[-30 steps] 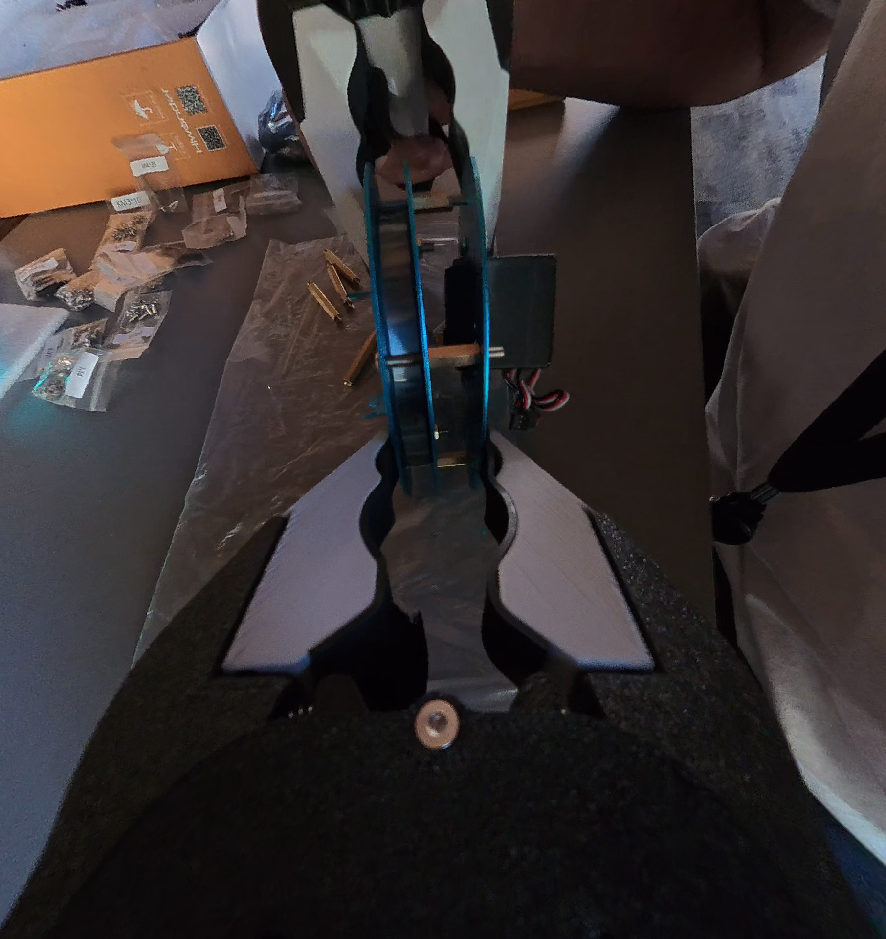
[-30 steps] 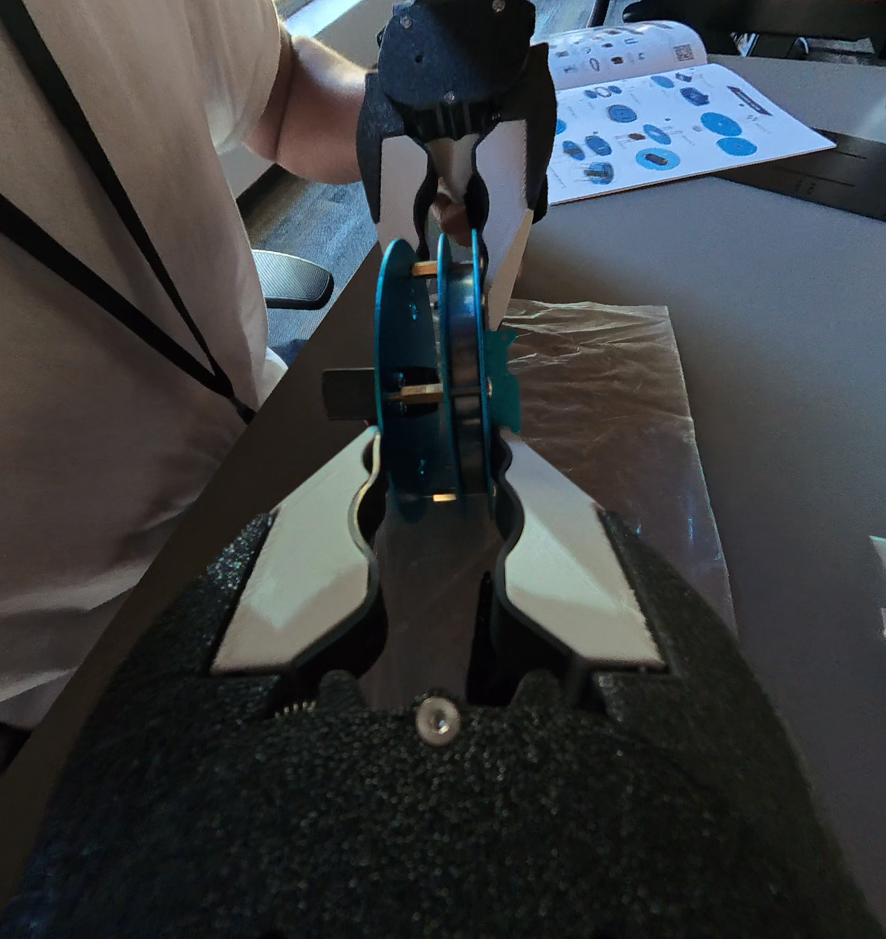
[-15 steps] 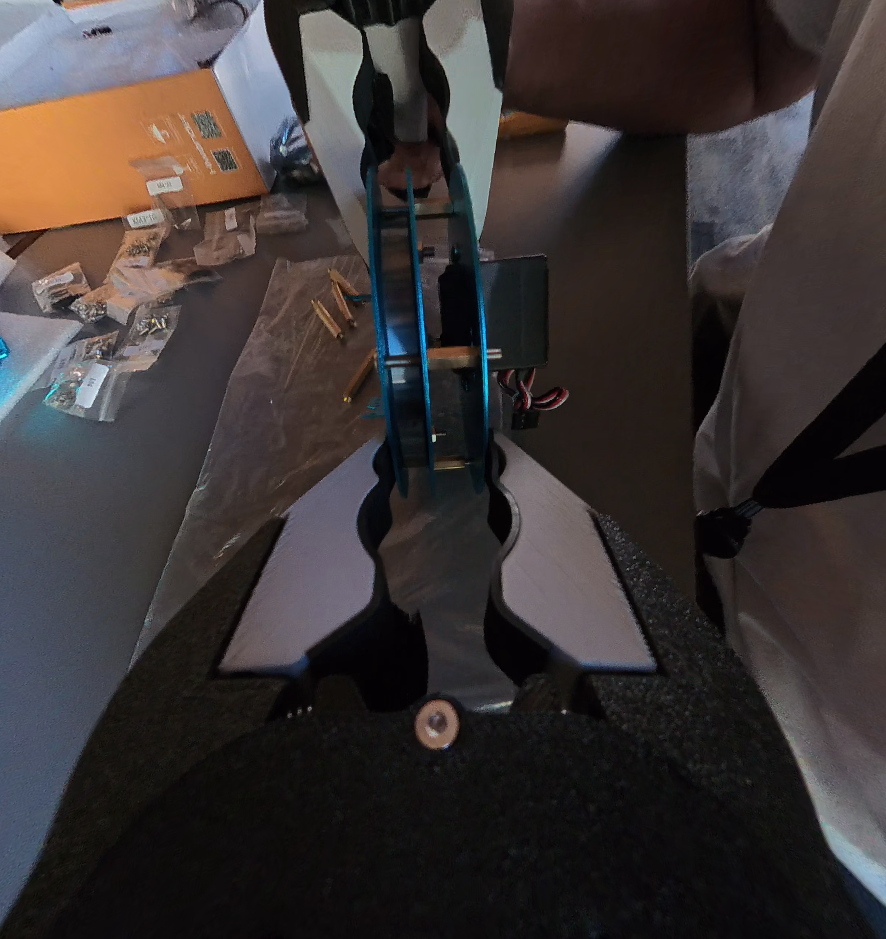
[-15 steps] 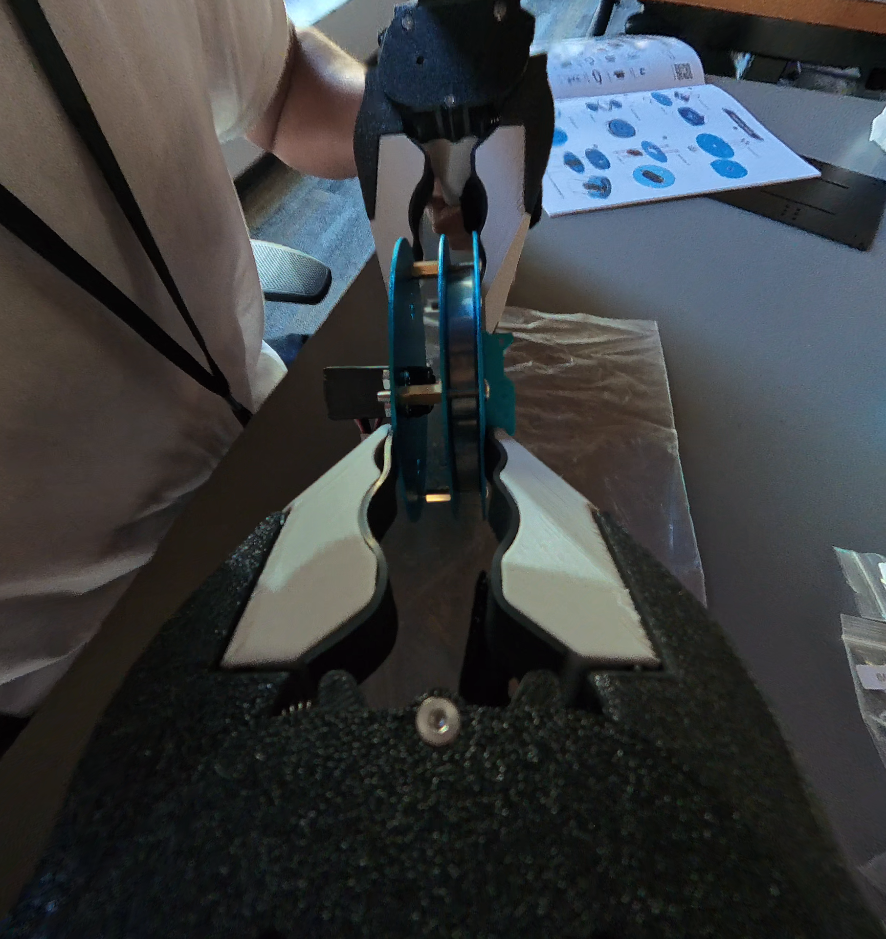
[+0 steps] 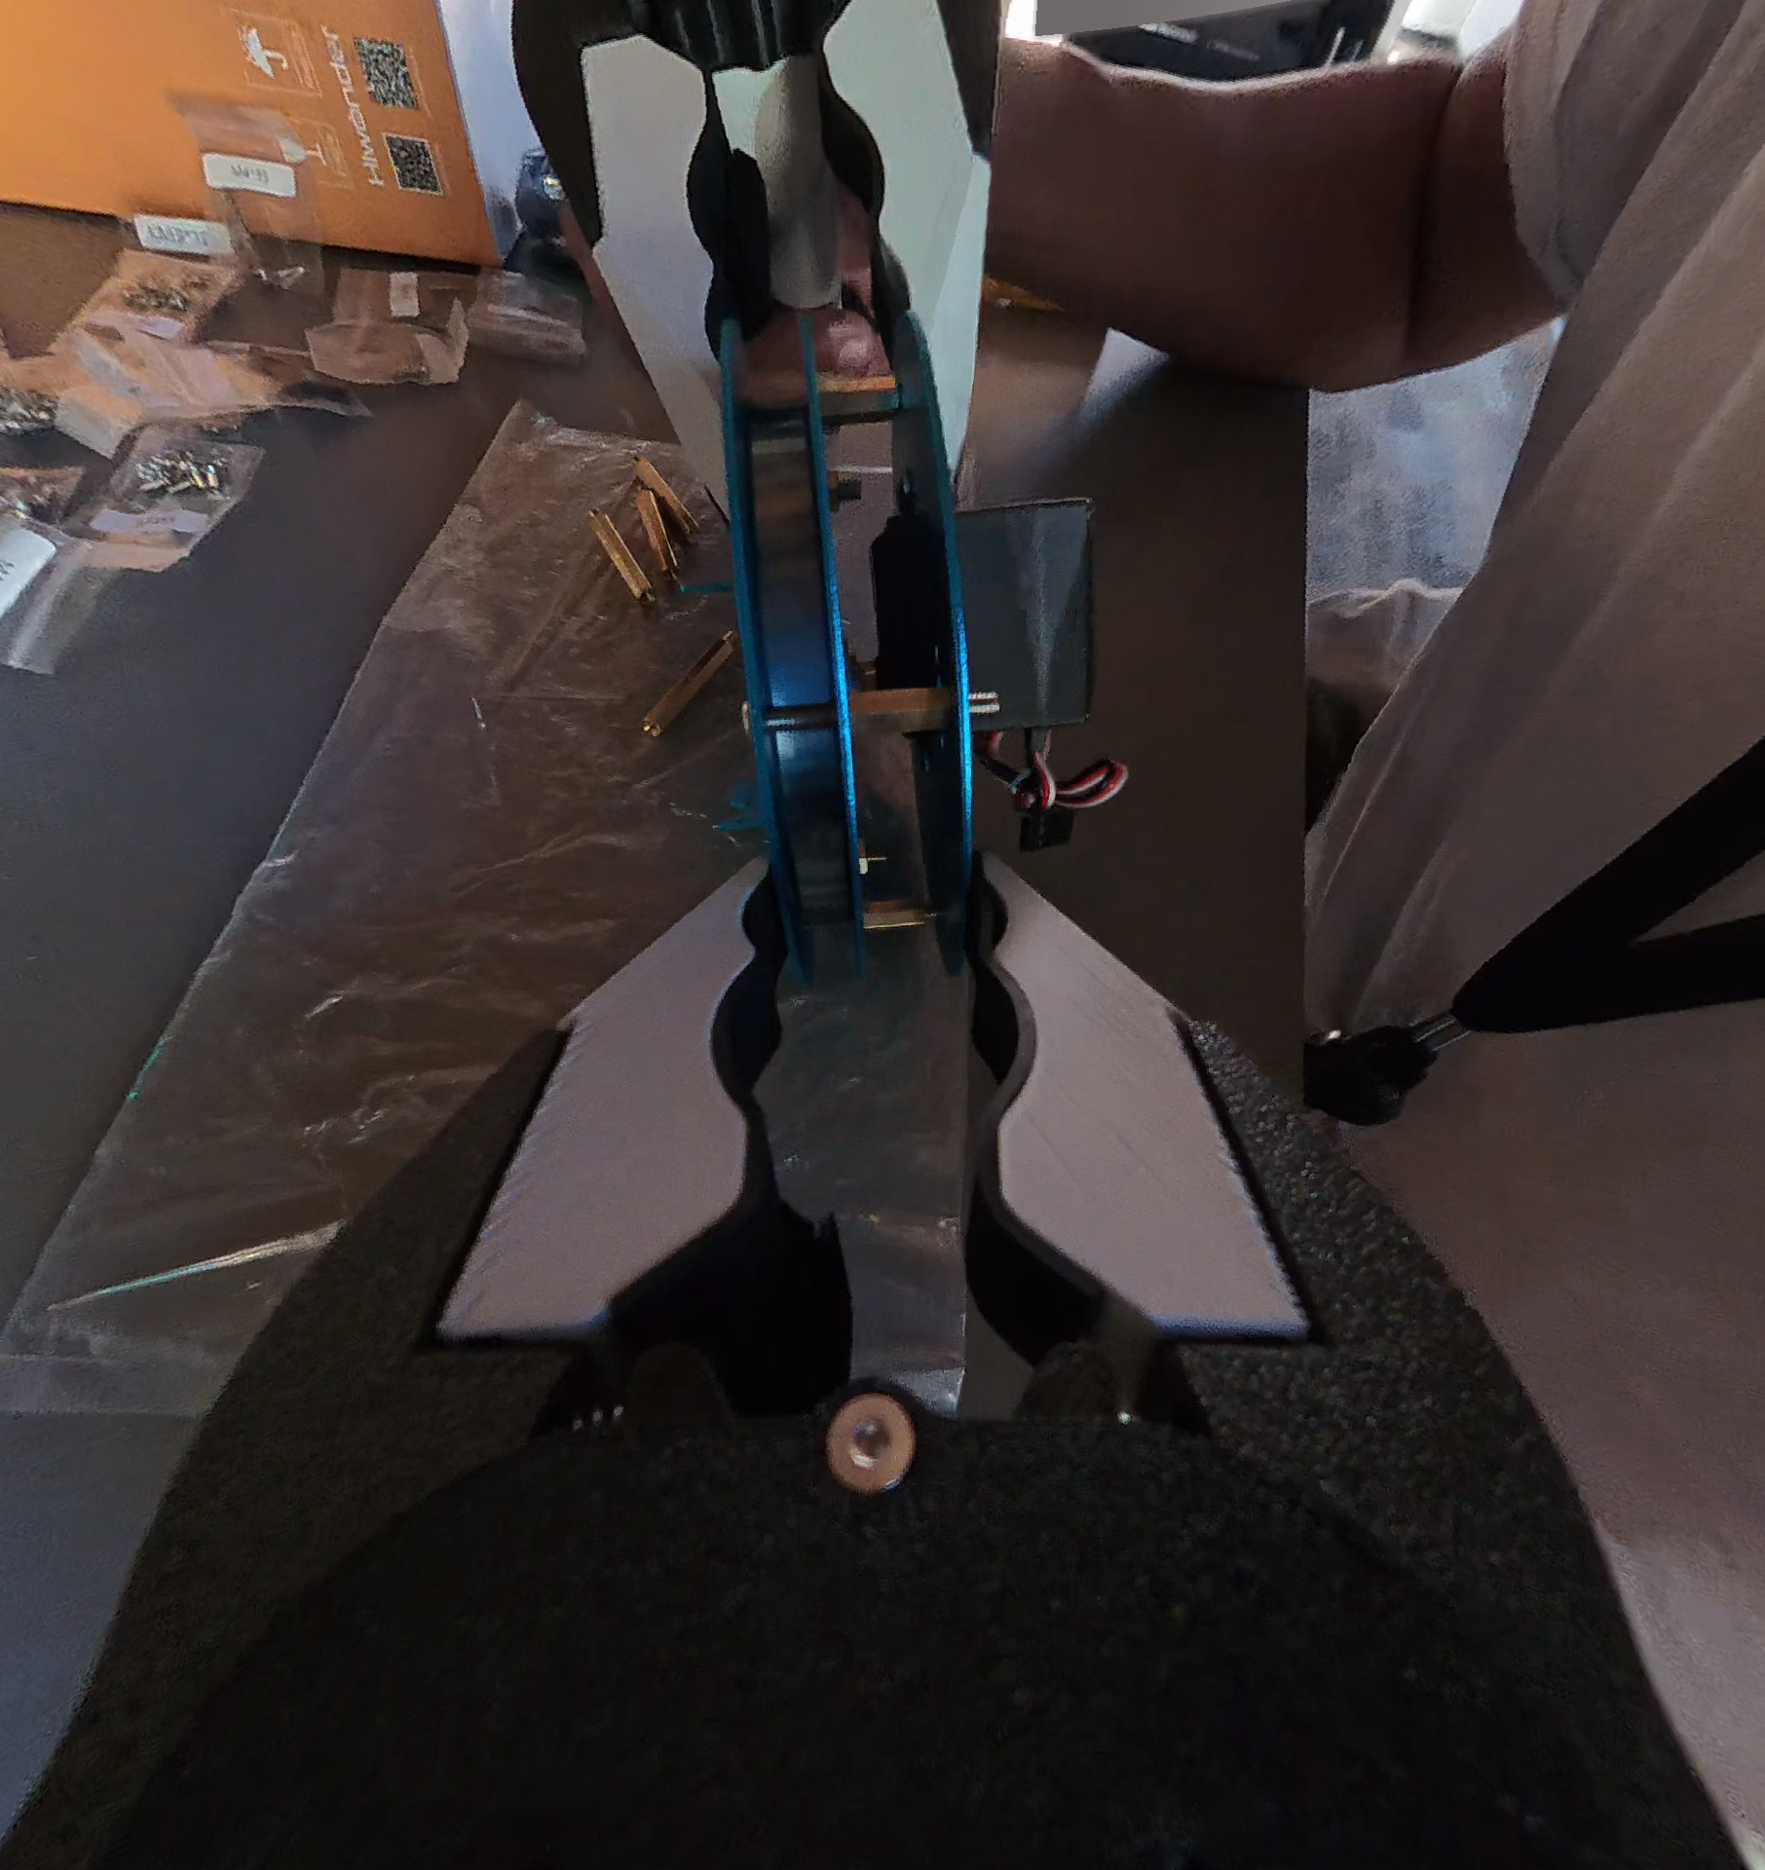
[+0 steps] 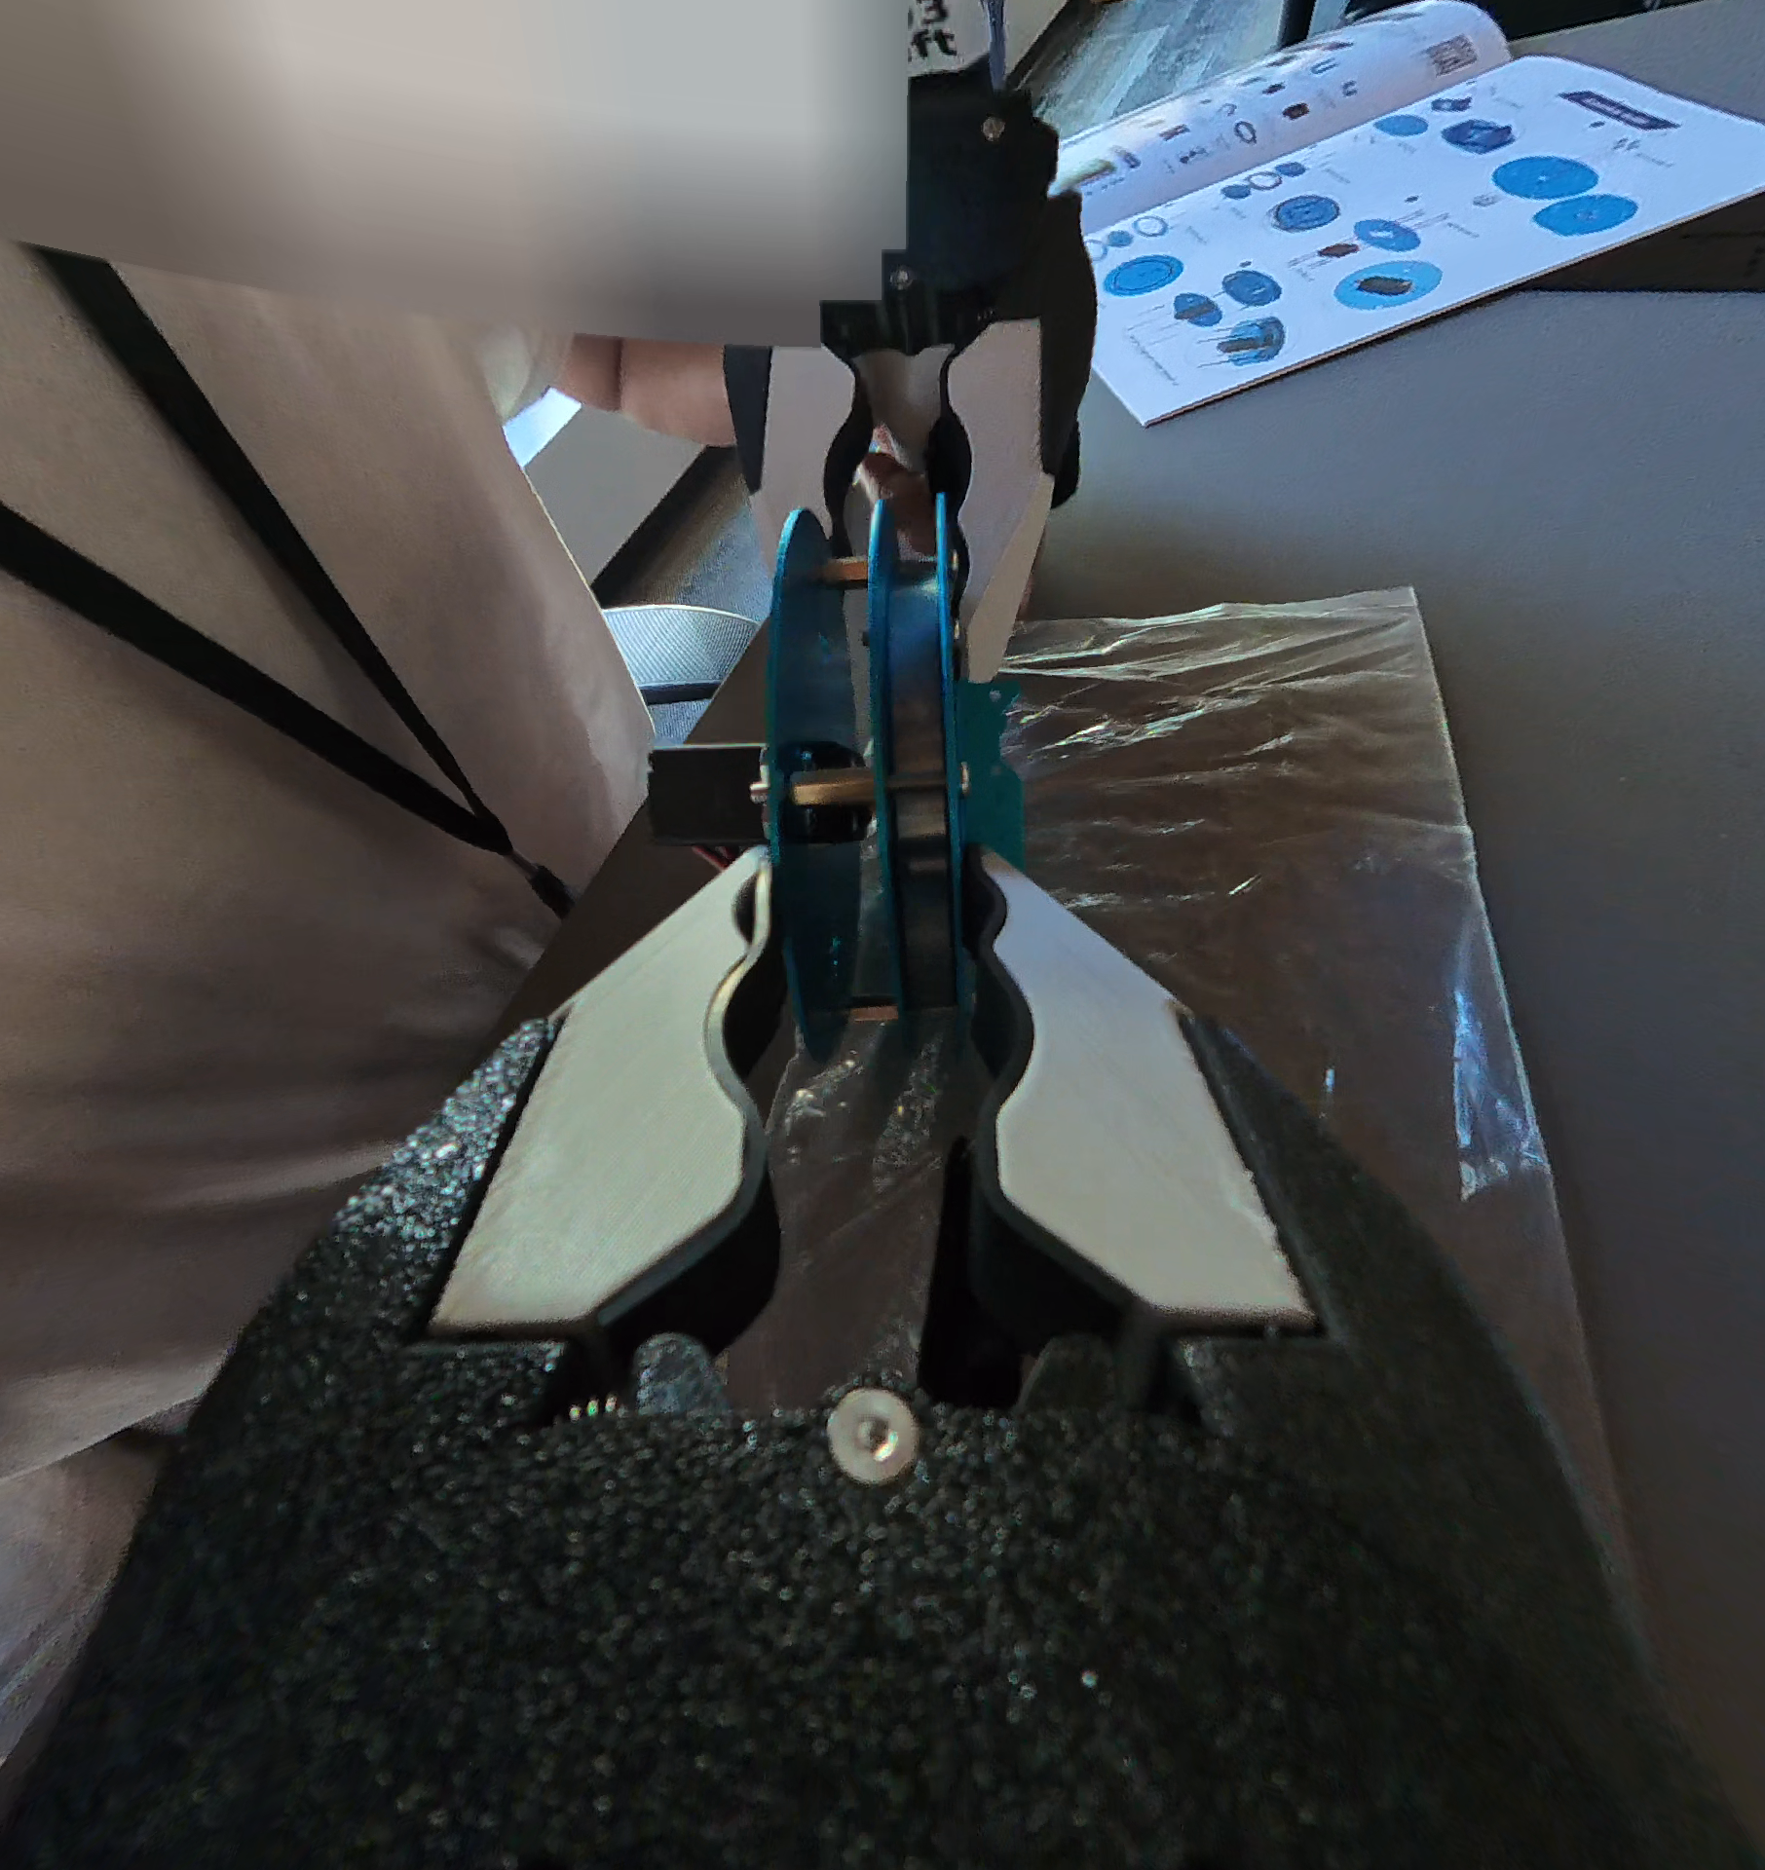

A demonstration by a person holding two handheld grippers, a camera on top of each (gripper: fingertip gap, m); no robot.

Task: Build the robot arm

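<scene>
Shifted since a second ago: both views have swung. The box and bags now ride higher in the left wrist view, and the booklet sits in the right view's top corner. The two grips look unchanged.

- Disc stack (image 5: 848, 648): three blue discs on brass spacers, held edge-on and upright over the sheet. We cannot tell whether its rim touches the sheet.
- Servo (image 5: 1025, 607): black block on the outer disc on the person's side, with striped wires (image 5: 1061, 779) hanging below it.
- Left hand-held gripper (image 5: 868, 911): clamped on the near rim of the stack, one finger on each outer disc.
- Right hand-held gripper (image 6: 873, 911): clamped likewise on the opposite rim. Each shows at the far end of the other's view.
- Handling note: we judge the hold safest with the two grippers kept in line and level. Pressure should be just enough to pinch the outer discs without bowing them, and the fingers should stay clear of the wires.
- Sheet (image 5: 433, 860): clear plastic lying flat on the worktop (image 5: 99, 810).
- Loose brass spacers (image 5: 646, 546): four on the sheet, just beside the stack.
- Bags (image 5: 99, 425): small hardware packets, well apart from the stack.
- Box (image 5: 150, 101): orange, behind the bags.
- Booklet (image 6: 1415, 202): open, with blue part diagrams.
- Person: forearm (image 5: 1212, 223) and pale shirt (image 5: 1617, 607) close alongside.
</scene>
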